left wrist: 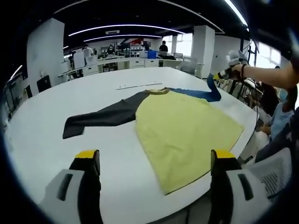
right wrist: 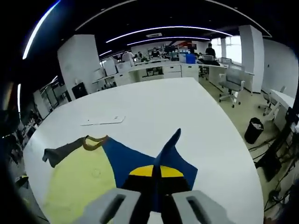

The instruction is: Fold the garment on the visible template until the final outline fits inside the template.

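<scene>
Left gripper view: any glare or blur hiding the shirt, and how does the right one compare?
Left gripper view: sharp, even ceiling light, yellow-bodied shirt with one dark grey and one blue sleeve clear on the white table; fisheye bends its edge. Right gripper view: right gripper pinches the blue sleeve; window glare stays off the cloth.

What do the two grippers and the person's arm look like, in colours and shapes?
The left gripper has two black jaws with yellow tips on pale grey, rounded bodies. The right gripper looks the same in its own view: black jaws, yellow tips, grey bodies. In the left gripper view, the person's arm wears a dark band at the wrist.
</scene>
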`<state>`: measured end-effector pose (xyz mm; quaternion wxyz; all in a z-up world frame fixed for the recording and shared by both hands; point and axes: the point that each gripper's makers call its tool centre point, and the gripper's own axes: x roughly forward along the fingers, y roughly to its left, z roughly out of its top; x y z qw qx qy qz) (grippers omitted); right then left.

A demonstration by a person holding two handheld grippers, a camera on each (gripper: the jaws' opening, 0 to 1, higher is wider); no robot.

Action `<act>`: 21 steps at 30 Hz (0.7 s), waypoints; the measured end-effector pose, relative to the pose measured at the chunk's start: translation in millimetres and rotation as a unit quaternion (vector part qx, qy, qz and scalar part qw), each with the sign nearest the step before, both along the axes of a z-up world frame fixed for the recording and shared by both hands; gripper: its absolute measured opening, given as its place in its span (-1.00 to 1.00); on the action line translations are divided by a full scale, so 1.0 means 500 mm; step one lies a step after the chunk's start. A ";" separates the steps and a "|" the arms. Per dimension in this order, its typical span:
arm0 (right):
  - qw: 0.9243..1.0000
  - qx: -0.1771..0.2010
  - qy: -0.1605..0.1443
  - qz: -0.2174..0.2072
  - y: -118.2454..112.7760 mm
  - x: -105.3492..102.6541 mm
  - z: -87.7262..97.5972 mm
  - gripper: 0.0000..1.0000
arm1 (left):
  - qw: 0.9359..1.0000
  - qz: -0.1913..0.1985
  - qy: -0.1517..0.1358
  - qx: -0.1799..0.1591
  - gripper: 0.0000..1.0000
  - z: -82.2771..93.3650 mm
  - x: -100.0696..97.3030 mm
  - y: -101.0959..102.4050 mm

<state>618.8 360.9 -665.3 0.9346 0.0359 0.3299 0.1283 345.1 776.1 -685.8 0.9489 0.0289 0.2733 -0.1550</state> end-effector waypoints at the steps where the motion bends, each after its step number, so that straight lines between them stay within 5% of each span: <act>1: 1.000 0.002 -0.001 0.003 0.008 0.003 0.001 -1.00 | 1.000 -0.001 0.000 0.000 0.94 0.000 0.000 -0.001; 21: 0.996 0.005 -0.001 0.091 0.233 0.016 0.016 -1.00 | 1.000 -0.006 0.004 -0.005 0.98 0.000 0.001 -0.009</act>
